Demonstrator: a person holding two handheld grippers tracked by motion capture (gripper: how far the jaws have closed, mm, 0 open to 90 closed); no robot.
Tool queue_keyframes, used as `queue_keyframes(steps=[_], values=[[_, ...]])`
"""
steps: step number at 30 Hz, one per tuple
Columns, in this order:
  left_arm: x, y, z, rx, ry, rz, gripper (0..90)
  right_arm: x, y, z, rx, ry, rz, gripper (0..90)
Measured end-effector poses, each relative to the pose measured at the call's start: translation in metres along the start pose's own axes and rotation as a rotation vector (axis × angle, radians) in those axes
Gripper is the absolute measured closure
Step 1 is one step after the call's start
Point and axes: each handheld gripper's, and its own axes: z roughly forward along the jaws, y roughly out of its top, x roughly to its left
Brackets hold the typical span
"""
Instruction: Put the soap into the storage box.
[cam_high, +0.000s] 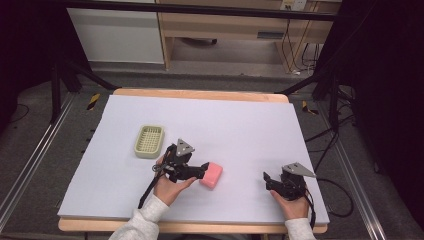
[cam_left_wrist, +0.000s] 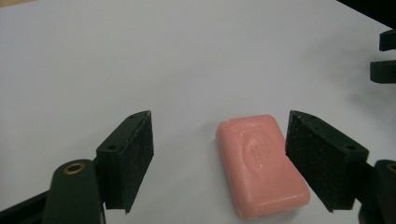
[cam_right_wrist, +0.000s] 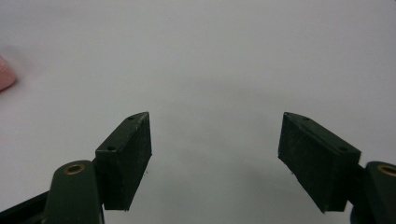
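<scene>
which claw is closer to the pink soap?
Left. The left claw has the pink soap between its open jaws, nearer one pad. The right claw sits off to the side, apart from it.

Even overhead light, soft shadows, dark room edges, close-ups slightly soft

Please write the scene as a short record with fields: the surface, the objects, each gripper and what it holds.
surface: white table cover on a wooden table
object 1: pink soap bar, lying flat between the left gripper's jaws, close against one pad, a gap to the other
object 2: pale green soap dish, empty, beyond the left hand
left gripper: jaws open around the soap, not clamped
right gripper: jaws open, nothing between them, apart from the soap
soap in dish: no
</scene>
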Motion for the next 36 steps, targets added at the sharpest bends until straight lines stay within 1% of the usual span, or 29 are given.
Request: queue_keyframes(steps=[5,11,18,19,21,24,27,28,29,36], values=[[-0.004,0.0,0.007,0.019,-0.007,0.001,22.2,0.0,0.0,0.0,0.0,0.002,0.0,26.0],[-0.009,0.001,0.011,0.025,-0.007,0.003,21.5,0.0,0.0,0.0,0.0,0.001,0.002,26.4],[-0.016,0.001,0.018,0.051,-0.016,0.02,19.8,0.0,0.0,0.0,0.003,0.003,0.004,26.5],[-0.018,0.0,0.019,0.057,-0.017,0.027,19.5,0.0,0.0,0.0,0.003,0.003,0.005,26.6],[-0.022,0.0,0.023,0.065,-0.017,0.032,19.1,0.0,0.0,0.0,0.004,0.004,0.004,26.6],[-0.025,-0.001,0.026,0.07,-0.017,0.036,18.6,0.0,0.0,0.001,0.004,0.002,0.001,26.6],[-0.029,-0.003,0.032,0.092,-0.019,0.045,18.5,0.001,0.0,0.001,0.005,0.005,0.002,26.9],[-0.029,-0.003,0.032,0.092,-0.019,0.045,18.3,0.001,0.0,0.001,0.005,0.005,0.002,26.9],[-0.031,-0.004,0.035,0.106,-0.018,0.053,18.2,0.0,0.0,0.001,0.007,0.006,0.003,27.0],[-0.034,-0.007,0.043,0.139,-0.019,0.061,17.5,0.0,0.0,0.001,0.006,0.005,-0.003,27.4]])
